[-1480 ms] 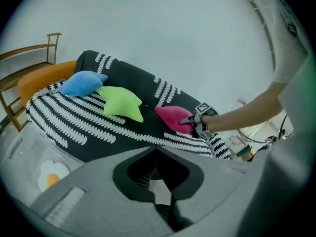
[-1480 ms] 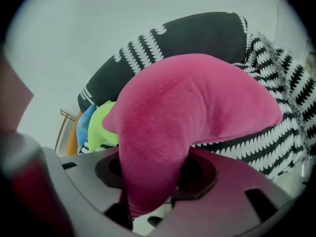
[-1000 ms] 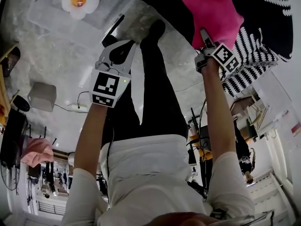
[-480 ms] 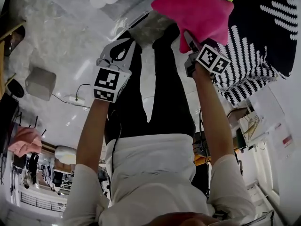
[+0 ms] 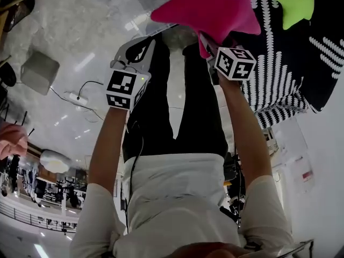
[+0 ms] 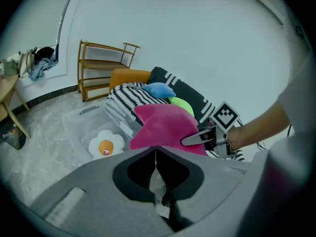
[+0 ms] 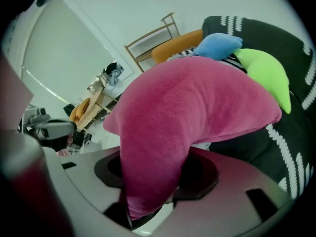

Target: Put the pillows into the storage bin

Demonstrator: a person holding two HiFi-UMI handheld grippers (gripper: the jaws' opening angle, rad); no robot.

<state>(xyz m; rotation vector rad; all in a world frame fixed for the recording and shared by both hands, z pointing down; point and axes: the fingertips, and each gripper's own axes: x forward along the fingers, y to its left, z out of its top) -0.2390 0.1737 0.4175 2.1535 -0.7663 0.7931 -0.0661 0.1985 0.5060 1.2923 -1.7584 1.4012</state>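
A pink star pillow [image 5: 207, 7] hangs from my right gripper [image 5: 208, 43], which is shut on one of its points. In the right gripper view the pillow [image 7: 197, 107] fills the jaws and hides the fingertips. My left gripper [image 5: 140, 46] is beside it, shut and empty, its jaws meeting at a seam [image 6: 155, 149]. In the left gripper view a clear storage bin [image 6: 74, 122] on the floor holds a white flower pillow [image 6: 106, 144], with the pink pillow [image 6: 163, 127] held just right of it. A green pillow [image 5: 295, 1] and a blue pillow [image 6: 159, 89] lie on the sofa.
A black sofa with white stripes [image 5: 301, 63] stands to the right. A wooden shelf [image 6: 101, 68] stands against the far wall. A grey box [image 5: 38, 71] and a cable with a power strip [image 5: 75, 97] lie on the floor to the left. The person's legs stand between the grippers.
The right gripper has carried the pink pillow off the sofa and leftward towards the bin, rolling as it went. The left gripper moved along with it. The flower pillow has slid to the view's top edge.
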